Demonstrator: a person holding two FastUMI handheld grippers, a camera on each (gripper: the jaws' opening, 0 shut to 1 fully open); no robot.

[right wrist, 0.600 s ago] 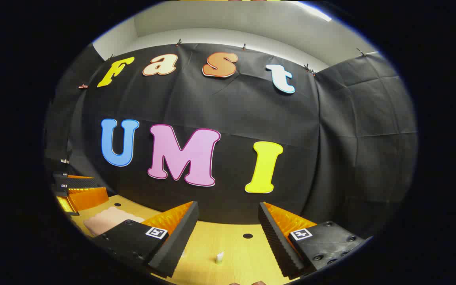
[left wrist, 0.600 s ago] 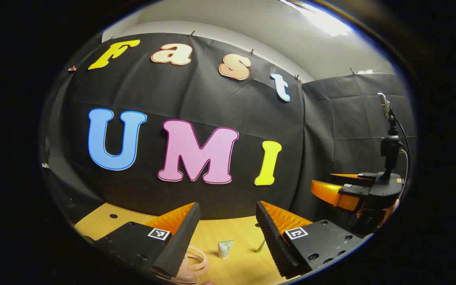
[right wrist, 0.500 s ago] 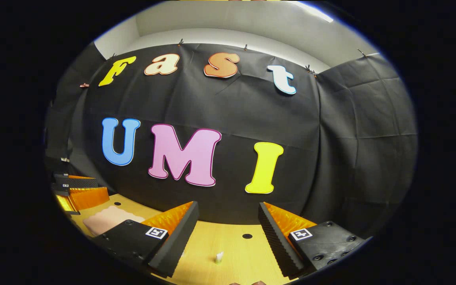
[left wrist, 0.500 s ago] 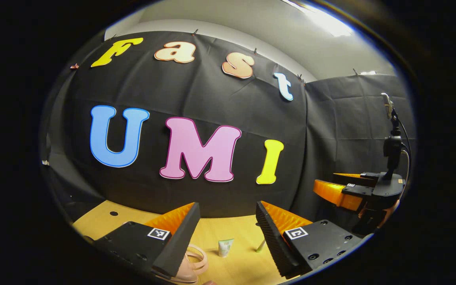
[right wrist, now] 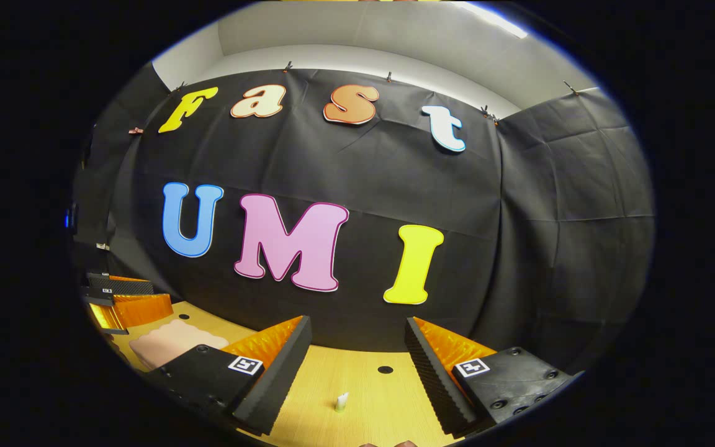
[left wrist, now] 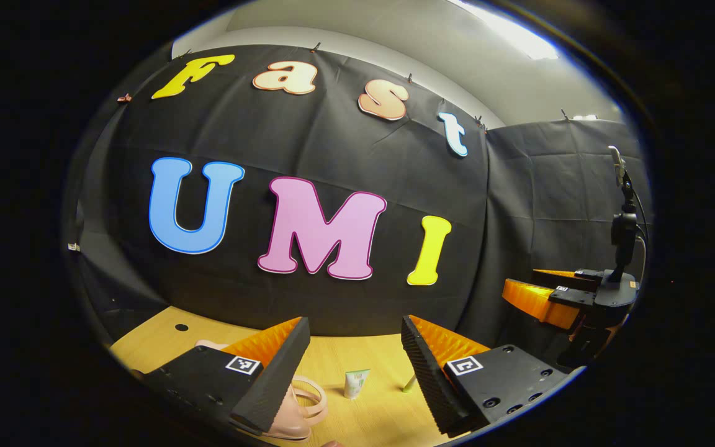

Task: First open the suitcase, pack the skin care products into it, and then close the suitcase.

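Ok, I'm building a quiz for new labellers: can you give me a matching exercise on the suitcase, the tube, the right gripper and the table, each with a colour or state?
Things:
1. suitcase
2. tube
3. right gripper
4. table

Colour or state:
A. light wood with round holes
B. open, holding nothing
C. pink
D. white and green

Pairs: 1-C, 2-D, 3-B, 4-A.
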